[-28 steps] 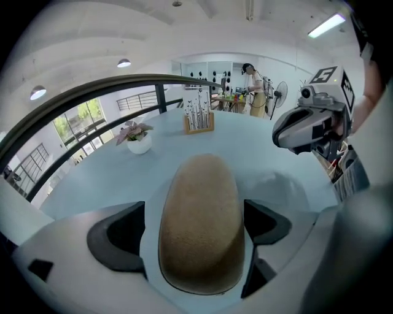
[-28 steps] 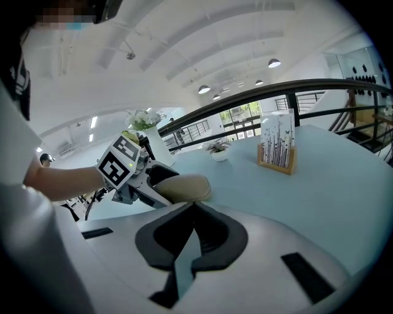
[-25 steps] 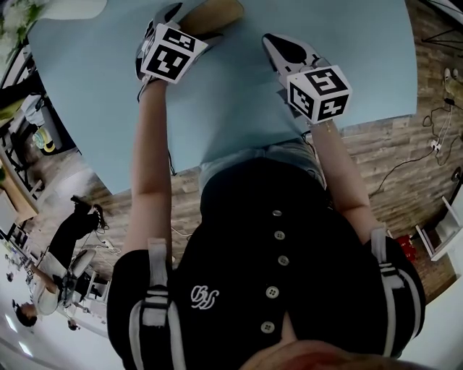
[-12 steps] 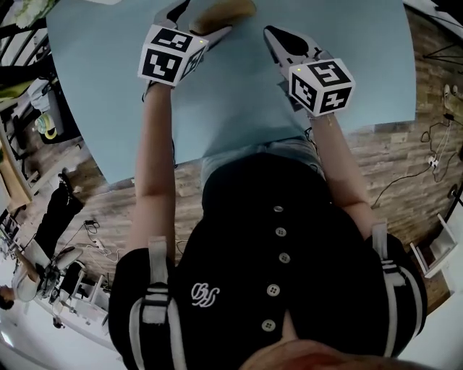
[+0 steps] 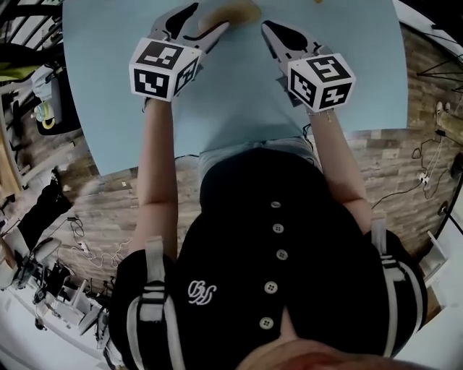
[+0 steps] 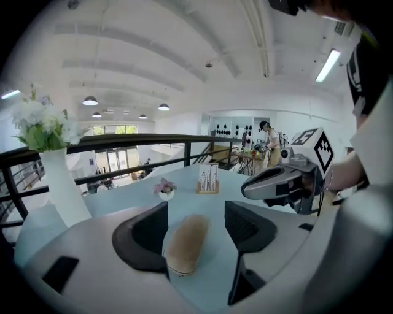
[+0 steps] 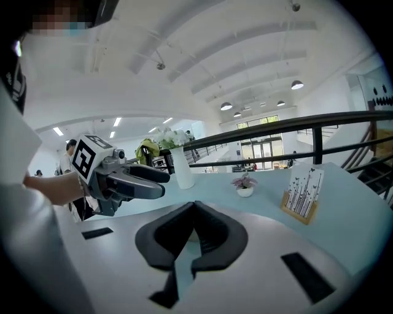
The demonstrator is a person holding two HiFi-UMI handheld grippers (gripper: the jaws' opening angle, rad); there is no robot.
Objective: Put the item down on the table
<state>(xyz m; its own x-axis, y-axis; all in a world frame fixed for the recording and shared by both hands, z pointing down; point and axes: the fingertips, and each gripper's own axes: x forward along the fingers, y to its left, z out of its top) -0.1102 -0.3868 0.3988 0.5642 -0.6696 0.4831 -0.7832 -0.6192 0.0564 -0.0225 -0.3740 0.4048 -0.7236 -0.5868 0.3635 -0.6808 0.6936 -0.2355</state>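
Observation:
The item is a tan oblong pouch (image 6: pixel 186 242) lying on the light blue table (image 5: pixel 239 94); in the head view only its near edge (image 5: pixel 228 9) shows at the top. My left gripper (image 5: pixel 197 20) hovers above and just short of it. In the left gripper view the pouch appears between the jaws (image 6: pixel 195 208), with a gap to the right jaw. Those jaws have just been closing, with no pad pressing on the pouch. My right gripper (image 5: pixel 271 27) hangs to the right, its jaws (image 7: pixel 195 205) shut on nothing.
A white vase of flowers (image 6: pixel 58 184) stands at the table's far left. A small potted pink plant (image 6: pixel 164 189) and a wooden card holder (image 6: pixel 207 179) sit further back. A black railing runs behind the table. The floor below is wood-patterned with cables.
Both grippers have risen towards the head camera, the left one more. The left jaws have narrowed. The pouch stays on the table.

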